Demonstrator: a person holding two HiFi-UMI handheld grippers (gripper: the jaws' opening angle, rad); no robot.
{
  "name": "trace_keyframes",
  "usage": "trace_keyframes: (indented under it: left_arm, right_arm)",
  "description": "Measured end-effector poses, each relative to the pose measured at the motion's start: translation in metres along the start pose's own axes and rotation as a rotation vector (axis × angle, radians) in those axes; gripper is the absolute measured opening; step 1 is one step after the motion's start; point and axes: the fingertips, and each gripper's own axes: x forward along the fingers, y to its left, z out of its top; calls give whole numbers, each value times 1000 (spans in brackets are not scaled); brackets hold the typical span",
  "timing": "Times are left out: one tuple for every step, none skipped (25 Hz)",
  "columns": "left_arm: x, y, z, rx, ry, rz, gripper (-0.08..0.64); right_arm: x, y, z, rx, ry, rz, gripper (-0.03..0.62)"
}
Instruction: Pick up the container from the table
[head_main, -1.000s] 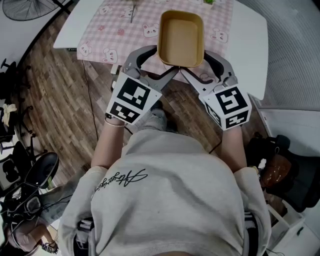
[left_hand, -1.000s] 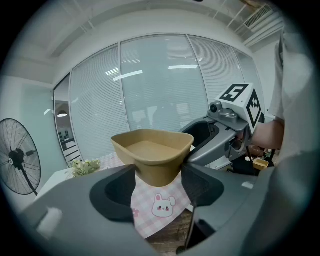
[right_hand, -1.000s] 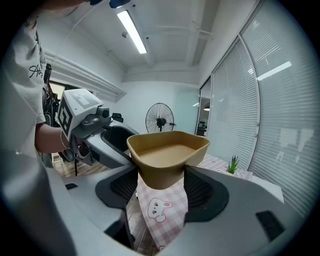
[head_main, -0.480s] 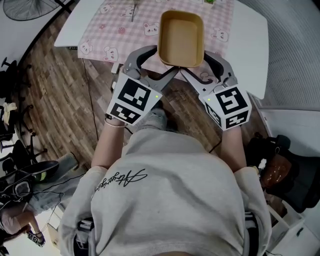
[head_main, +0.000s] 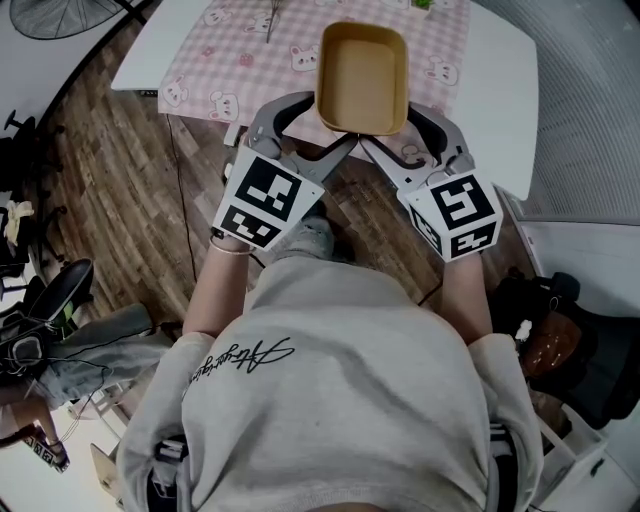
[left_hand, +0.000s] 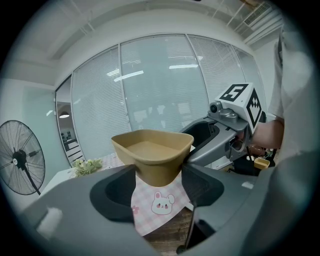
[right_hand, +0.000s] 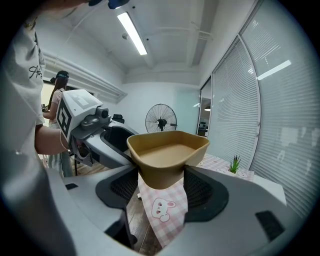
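At the far left, a round black floor fan stands by the left end of the white surface. A pink checked cloth with rabbit prints covers the middle of that surface and hangs over its near edge, above the wood-plank floor.

My left gripper reaches forward, with its black-and-white marker cube at the back. Its jaws stand partly apart, clamped on the near left corner of the tan, round-cornered rectangular container. In the left gripper view the dark pads press on both sides of the container's tapered wall, just below the rim.

The container is empty, upright and roughly level. I hold it clear of the surface, over the near edge of the cloth, and a hanging rabbit print shows beneath its base between my jaws. Beyond it, at the far side of the surface, sits a small green plant.

My right gripper, with its own marker cube, grips the container's near right corner in the same way. Its jaws are partly apart, with the textured pads tight against the wall on either side.

The two grippers converge on the container's near end in a V, just beside each other. Further right, the bare white surface runs on past the cloth.
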Motion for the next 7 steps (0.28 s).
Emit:
trace_keyframes:
  left_arm:
    - [-1,0,0,1,-1,1,284]
    - [-2,-1,0,1,-1,2,284]
    - [-2,-1,-1,1,-2,3,284]
    - [-2,-1,-1,0,-2,3,284]
    - [-2,-1,-1,0,-2,3,284]
    - [-2,-1,-1,0,-2,4,284]
    - [-2,-1,-2,1,-2,4,284]
  right_arm:
    - [0,1,0,-1,-1,0,284]
    - [0,2,0,-1,-2,0,284]
    - [-1,2,0,0,-3,-1,284]
    - [0,2,0,0,-5,-1,284]
    - [0,2,0,0,-6,-1,284]
    - [-1,3,-1,0,-7,-1,284]
    - [-1,3,-1,0,-8,-1,283]
